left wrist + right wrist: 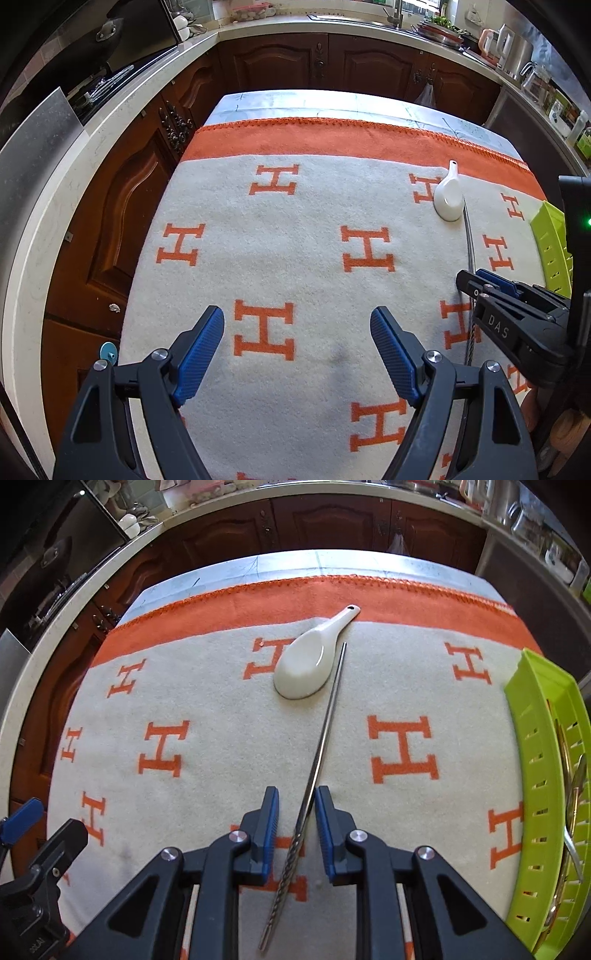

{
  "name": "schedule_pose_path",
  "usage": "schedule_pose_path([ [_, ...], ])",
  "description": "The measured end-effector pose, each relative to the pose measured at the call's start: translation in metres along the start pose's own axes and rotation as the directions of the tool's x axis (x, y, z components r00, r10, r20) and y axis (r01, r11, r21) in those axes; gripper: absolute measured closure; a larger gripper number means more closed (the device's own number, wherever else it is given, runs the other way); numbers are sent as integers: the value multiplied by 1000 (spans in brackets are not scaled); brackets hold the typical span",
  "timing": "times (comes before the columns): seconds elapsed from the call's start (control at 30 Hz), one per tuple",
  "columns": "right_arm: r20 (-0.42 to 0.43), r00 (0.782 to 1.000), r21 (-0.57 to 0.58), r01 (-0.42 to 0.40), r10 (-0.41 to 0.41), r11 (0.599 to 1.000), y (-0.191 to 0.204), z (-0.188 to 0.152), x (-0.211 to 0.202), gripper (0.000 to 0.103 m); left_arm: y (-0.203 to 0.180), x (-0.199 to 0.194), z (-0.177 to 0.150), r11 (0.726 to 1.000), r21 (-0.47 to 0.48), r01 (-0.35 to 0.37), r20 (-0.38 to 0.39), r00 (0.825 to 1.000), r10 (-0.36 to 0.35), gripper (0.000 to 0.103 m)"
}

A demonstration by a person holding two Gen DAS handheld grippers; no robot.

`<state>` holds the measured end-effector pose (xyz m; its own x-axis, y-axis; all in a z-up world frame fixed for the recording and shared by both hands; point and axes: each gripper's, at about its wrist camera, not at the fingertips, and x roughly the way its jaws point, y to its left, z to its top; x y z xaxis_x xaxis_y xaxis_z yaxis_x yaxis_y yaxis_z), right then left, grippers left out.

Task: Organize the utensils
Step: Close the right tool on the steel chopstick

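Your counter (461,576) wore a big blanket (221,738) with orange letters. On its right side sat the green basket (532,716), and some utensils (576,775) already lay inside it, so part of the tidying looked done. Two things were left out on the blanket. The white spoon (306,664) lay near the far orange stripe, bowl side up. Just beside it lay one thin metal chopstick (325,734), stretching from the spoon back toward you.

Your left tool (297,354) had its blue pads spread wide with nothing between them, hanging over bare blanket. Your right tool (296,830) sat over the chopstick with the stick running between its pads. The pads were a little apart and did not seem to pinch it yet. You probably needed to squeeze that stick, carry it to the basket, then fetch the spoon
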<state>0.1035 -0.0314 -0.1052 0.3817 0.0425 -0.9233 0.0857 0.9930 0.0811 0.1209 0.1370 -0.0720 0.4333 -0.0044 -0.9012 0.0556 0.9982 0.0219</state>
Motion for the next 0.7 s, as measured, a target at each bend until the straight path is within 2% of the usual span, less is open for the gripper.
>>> schedule_pose_path([
  [0.1,16,999,-26,40,-39,999,4,-2,0,85,-2,3,3,1000,6,5,-4,1000,-5,23],
  [0.17,25,998,-26,60,-60,998,3,-3,0,94,-5,5,5,1000,16,10,-6,1000,-10,23],
  [0.23,28,998,-11,52,-52,999,-1,-3,-1,96,-8,7,8,1000,26,13,-4,1000,-12,23],
  [0.53,10,1000,68,10,-11,998,-22,3,-1,98,-24,10,23,997,62,36,5,999,-36,23],
  [0.63,9,1000,108,3,-4,994,-37,4,-2,98,-26,13,33,995,65,72,10,997,-73,23],
  [0.7,12,1000,138,-4,3,990,-48,5,-3,98,-26,16,44,991,60,122,14,992,-123,23],
])
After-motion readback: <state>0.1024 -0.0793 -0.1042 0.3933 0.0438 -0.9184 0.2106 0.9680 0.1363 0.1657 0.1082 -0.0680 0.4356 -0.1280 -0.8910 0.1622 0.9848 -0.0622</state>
